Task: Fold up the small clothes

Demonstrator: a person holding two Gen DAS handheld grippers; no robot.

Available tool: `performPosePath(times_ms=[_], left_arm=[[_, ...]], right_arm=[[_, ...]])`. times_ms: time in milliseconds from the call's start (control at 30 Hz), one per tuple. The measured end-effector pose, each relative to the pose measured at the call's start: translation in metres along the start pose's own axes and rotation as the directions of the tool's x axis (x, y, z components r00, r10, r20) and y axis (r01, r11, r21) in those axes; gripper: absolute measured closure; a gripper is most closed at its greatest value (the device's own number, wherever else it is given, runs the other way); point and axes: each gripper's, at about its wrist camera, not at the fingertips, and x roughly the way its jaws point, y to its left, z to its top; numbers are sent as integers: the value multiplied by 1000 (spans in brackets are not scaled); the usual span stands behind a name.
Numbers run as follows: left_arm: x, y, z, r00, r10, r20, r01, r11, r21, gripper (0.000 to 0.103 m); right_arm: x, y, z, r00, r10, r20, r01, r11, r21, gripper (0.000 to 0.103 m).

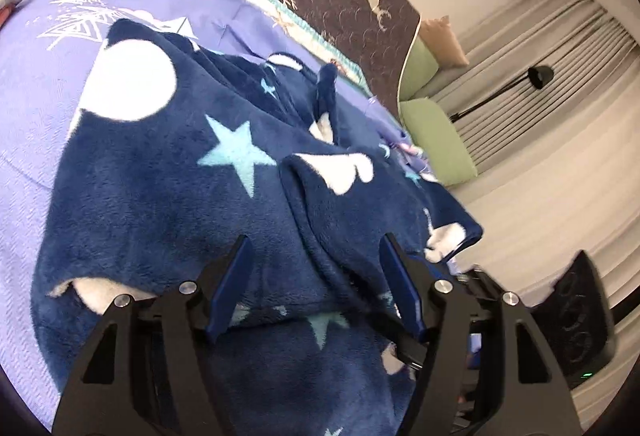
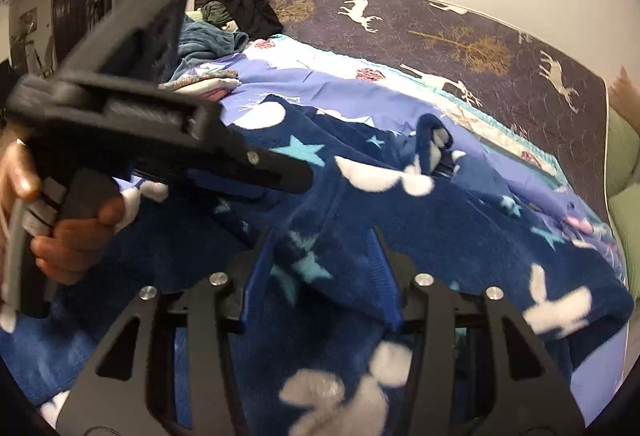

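The jaws of the left gripper [image 1: 314,262] stand spread wide, its two blue fingers [image 1: 230,286] angled apart over a raised fold of the fleece garment [image 1: 168,172]. The fold runs up between them, but neither finger visibly presses on it, so the jaws pinch nothing that can be seen. The jaws of the right gripper [image 2: 322,254] are also parted, and a bunched ridge of the same fleece garment [image 2: 440,220] rises between its blue fingers [image 2: 386,276]; the cloth fills most of the gap and touches the inner faces, though whether it is truly clamped cannot be told, as this part is blurred.

The garment is dark blue fleece with pale blue stars and white shapes, and lies crumpled across the middle of the bed [image 1: 36,84], on a lilac printed sheet. One end reaches toward the bed's near edge under both grippers; a thin strip of it stands up near the far side of the heap.

In the right wrist view the left gripper [image 2: 256,176] crosses the picture from the left, its tips low over the garment, held by the person's left hand [image 2: 68,236] at the trigger grip.

Along the far edge of the bed runs a dark mat [image 2: 480,44] printed with white deer and gold trees. At the far left corner of the bed sits a pile of clothes [image 2: 224,24], teal and black. Green cushions [image 1: 436,140] lie past the bed's end.
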Motion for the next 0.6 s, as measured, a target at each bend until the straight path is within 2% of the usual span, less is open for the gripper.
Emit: performPosePath(times_ms=[133,167,200,233,267,333,367,400,433,500,600], left_arm=[[15,-20,-2,999,24,-47,-21,997,73,37],[18,-25,-5,998,34,-57,-28,995,91,43],[24,-30,-7,996,48,-75,-39,992,117,58],[31,-34,-9,994,63,-93,-50,989,142,69],[39,-39,-11,991,81,-109,-61,983,174,93],[40,-54,-13,987,136,-81,-113,964,240,93],[35,-61,-13,988,140,-58,-120,957,266,94],[27,-69,-8,991,131,-32,-116,952,282,94],[12,-81,1,994,110,10,-108,950,293,94],[-19,-100,20,992,85,90,-109,945,309,94],[-65,-119,42,978,69,198,-136,928,346,94]], right_arm=[[-25,-14,-9,999,-53,1,53,999,2,42],[-31,-19,-13,997,-72,-2,72,997,10,40],[-36,-26,-16,996,-94,-2,94,995,23,40],[-45,-38,-21,991,-137,-5,137,989,50,38],[-52,-46,-26,987,-163,-7,163,984,70,35],[-64,-67,-35,971,-239,-26,241,963,123,34],[-71,-85,-44,952,-300,-56,305,939,158,34],[-74,-92,-48,943,-326,-71,334,926,174,34],[-78,-106,-56,924,-370,-100,383,902,200,33],[-80,-132,-70,874,-446,-192,482,848,222,32],[-81,-150,-83,848,-468,-249,523,815,248,32]])
